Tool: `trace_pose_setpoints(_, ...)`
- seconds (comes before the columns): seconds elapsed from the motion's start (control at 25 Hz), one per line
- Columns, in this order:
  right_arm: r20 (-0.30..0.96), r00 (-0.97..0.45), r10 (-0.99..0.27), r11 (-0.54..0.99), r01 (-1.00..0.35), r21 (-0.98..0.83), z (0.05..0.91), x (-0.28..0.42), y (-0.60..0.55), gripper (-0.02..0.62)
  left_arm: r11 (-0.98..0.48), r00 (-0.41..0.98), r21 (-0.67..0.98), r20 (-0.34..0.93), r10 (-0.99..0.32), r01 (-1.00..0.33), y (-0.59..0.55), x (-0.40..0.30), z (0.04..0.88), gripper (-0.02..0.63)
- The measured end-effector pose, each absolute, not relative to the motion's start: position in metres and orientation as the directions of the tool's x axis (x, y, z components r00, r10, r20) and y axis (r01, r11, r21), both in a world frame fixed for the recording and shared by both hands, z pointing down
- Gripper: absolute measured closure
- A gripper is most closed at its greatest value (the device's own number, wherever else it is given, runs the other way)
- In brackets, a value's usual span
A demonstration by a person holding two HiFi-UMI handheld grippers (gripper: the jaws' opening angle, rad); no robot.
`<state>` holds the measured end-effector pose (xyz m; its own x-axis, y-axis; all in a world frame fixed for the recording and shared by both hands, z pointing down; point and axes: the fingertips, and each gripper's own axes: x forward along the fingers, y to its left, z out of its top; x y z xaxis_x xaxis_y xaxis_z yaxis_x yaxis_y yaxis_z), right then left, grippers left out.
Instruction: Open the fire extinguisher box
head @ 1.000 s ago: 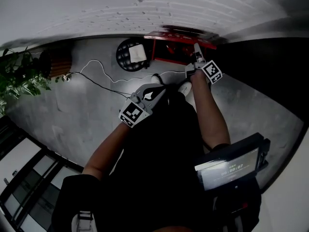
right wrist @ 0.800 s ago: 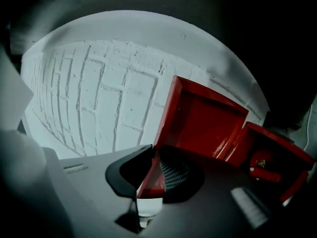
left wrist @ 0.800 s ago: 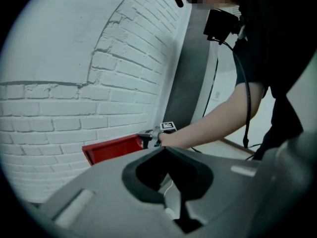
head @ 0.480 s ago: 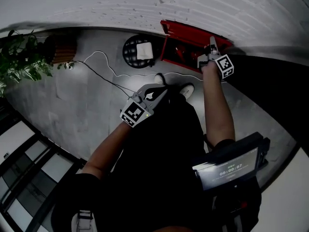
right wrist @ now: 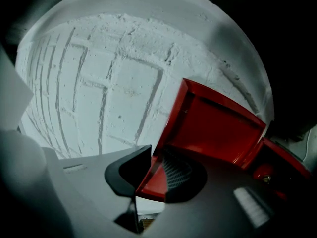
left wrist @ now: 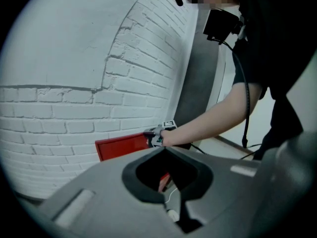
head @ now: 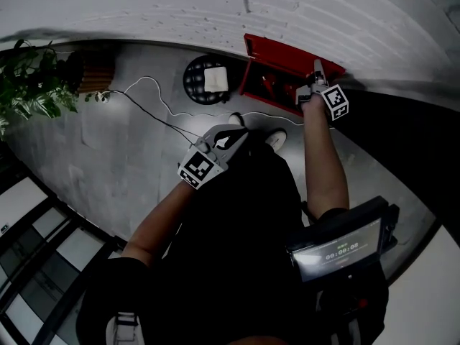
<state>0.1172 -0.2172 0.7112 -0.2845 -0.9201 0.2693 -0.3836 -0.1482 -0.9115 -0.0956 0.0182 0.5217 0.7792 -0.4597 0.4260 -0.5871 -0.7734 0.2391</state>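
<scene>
Grey concrete floor, head view. At 1 o'clock we see the red fire extinguisher box standing on it against the white brick wall. At 12 o'clock lies a round black disc bearing a white square block. At 10 o'clock stands a slatted planter. From there we trace a white cable and a black cable running toward centre, where two pale shoes rest.
</scene>
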Motion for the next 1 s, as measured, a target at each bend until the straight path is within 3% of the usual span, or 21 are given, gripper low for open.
trace_pose_setpoints(0.12,0.286,-0.316,-0.905,-0.145,-0.404,-0.903,0.706,0.116,-0.207,0.406,-0.78,0.792,0.243,0.403,-0.459,-0.577,0.012,-0.093,0.515,0.603)
trace_pose_setpoints(0.36,0.27,-0.391,-0.88,-0.054,-0.484,-0.874,0.654,0.113,-0.165,0.388,-0.806,0.826,0.245,0.339,-0.45,-0.54,0.0,-0.084,0.49,0.603)
trace_pose_setpoints(0.6,0.129,-0.588,-0.799,0.319,-0.595,-0.737,0.513,0.07,-0.119,0.586,-0.844,0.866,0.22,0.238,-0.44,-0.489,-0.017,-0.073,0.442,0.603)
trace_pose_setpoints(0.8,0.036,-0.67,-0.742,0.572,-0.66,-0.487,0.394,0.04,-0.073,0.586,-0.877,0.916,0.263,0.116,-0.385,-0.402,-0.016,-0.063,0.381,0.603)
trace_pose_setpoints(1.0,0.015,-0.733,-0.68,0.7,-0.656,-0.282,0.332,0.013,-0.031,0.586,-0.903,0.939,0.263,0.036,-0.343,-0.34,-0.01,-0.052,0.334,0.603)
